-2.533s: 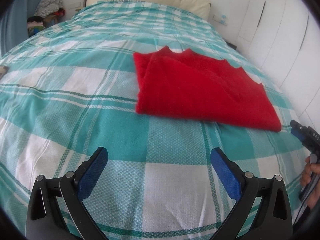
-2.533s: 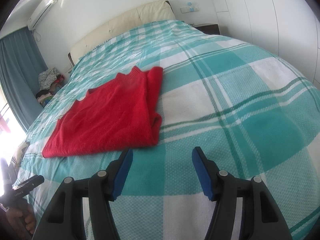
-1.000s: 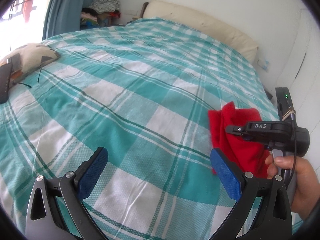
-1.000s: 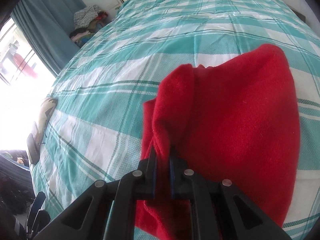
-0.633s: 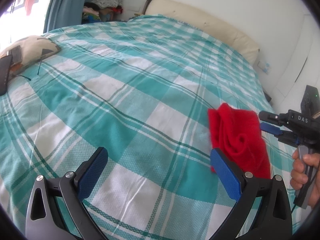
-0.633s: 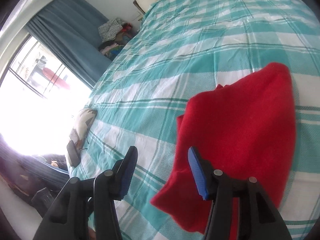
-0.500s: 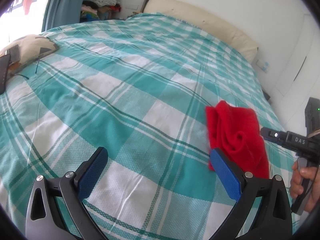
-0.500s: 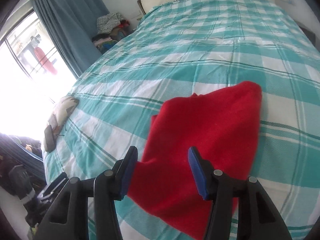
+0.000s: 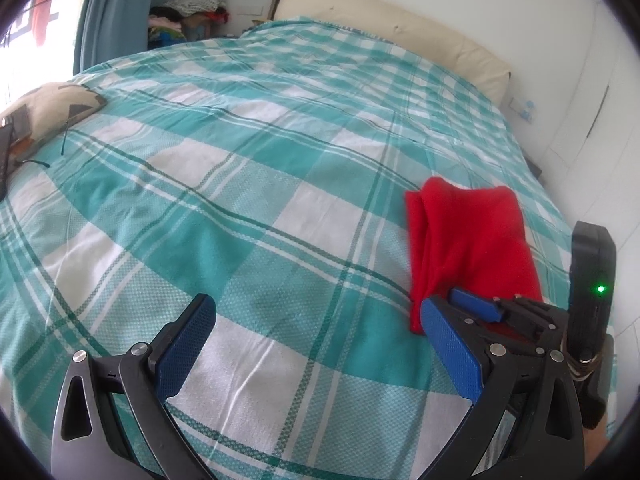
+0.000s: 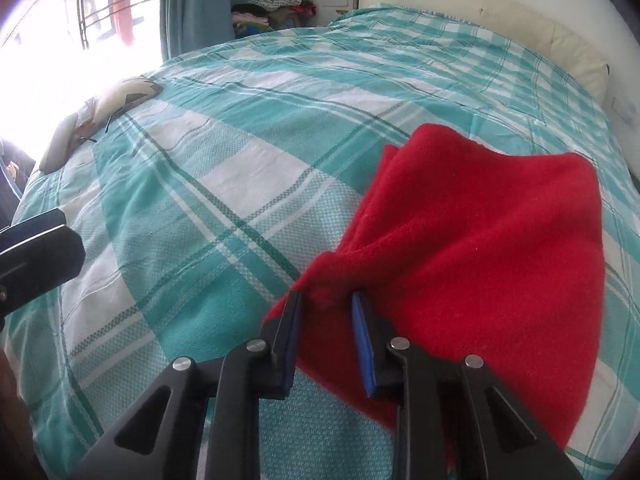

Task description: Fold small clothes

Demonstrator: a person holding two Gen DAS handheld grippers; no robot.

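A red folded garment (image 9: 468,236) lies on the right side of the teal and white checked bed (image 9: 248,184). In the right wrist view the garment (image 10: 492,240) fills the right half, and my right gripper (image 10: 326,304) is shut on its near left corner, which bunches between the blue pads. My left gripper (image 9: 320,332) is open and empty above the bedspread, left of the garment. The right gripper also shows in the left wrist view (image 9: 476,304), at the garment's near edge.
A patterned cushion (image 9: 52,108) with a dark device lies at the bed's left edge. A cream headboard (image 9: 392,20) stands at the far end. A pile of clothes (image 9: 192,4) sits by the blue curtain (image 9: 112,12). White wardrobe doors (image 9: 592,92) line the right.
My right gripper was open over the garment half a second ago and has now closed on its near left corner. My left gripper stayed open with little movement.
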